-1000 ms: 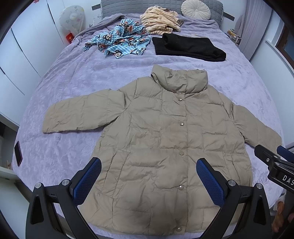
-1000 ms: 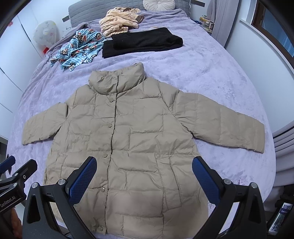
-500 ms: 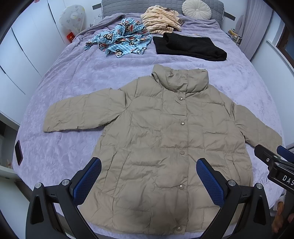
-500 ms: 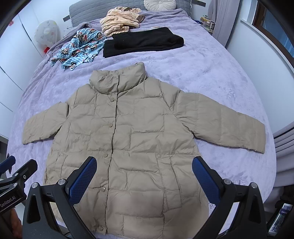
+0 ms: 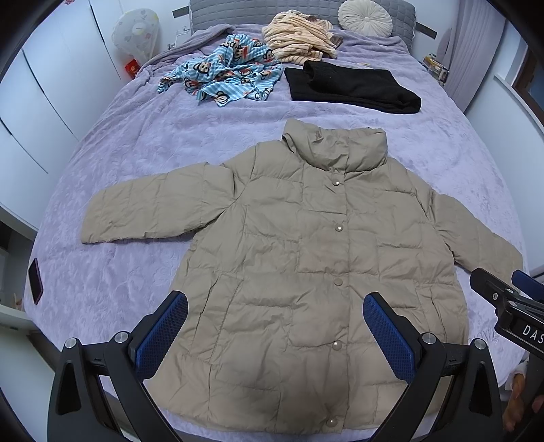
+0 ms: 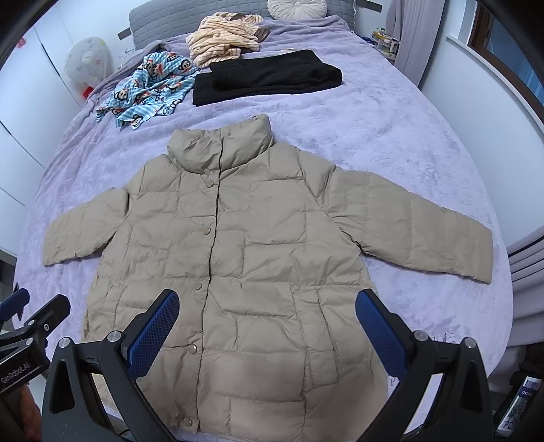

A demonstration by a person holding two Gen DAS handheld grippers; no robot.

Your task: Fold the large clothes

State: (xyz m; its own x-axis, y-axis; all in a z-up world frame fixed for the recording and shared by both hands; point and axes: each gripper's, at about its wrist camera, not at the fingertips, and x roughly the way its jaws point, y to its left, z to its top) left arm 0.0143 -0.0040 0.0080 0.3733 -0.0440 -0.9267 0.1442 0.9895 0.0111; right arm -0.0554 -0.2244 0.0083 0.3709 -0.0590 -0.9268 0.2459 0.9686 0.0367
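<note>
The left gripper (image 5: 275,331) has its blue-padded fingers (image 5: 162,335) spread wide, released and holding nothing — it hangs above the hem of the jacket (image 5: 306,265) without touching it. The right gripper (image 6: 267,328) is the same: fingers (image 6: 380,333) released, apart, over the lower front of the jacket (image 6: 244,258). Each gripper shows at the edge of the other's view, the right one (image 5: 510,306) just off the jacket's right sleeve cuff, the left one (image 6: 27,326) near the hem corner below the left sleeve.

The beige quilted jacket lies flat, front up and snapped shut, on the purple bed (image 5: 142,142), collar toward the headboard, both sleeves stretched out sideways. Beyond the collar, well apart from it, lie a folded black garment (image 5: 353,88), a crumpled blue monkey-print cloth (image 5: 227,76) and a striped cream heap (image 5: 299,44). A round pillow (image 5: 365,17) leans at the headboard. A dark phone (image 5: 35,280) rests at the bed's left edge.
</note>
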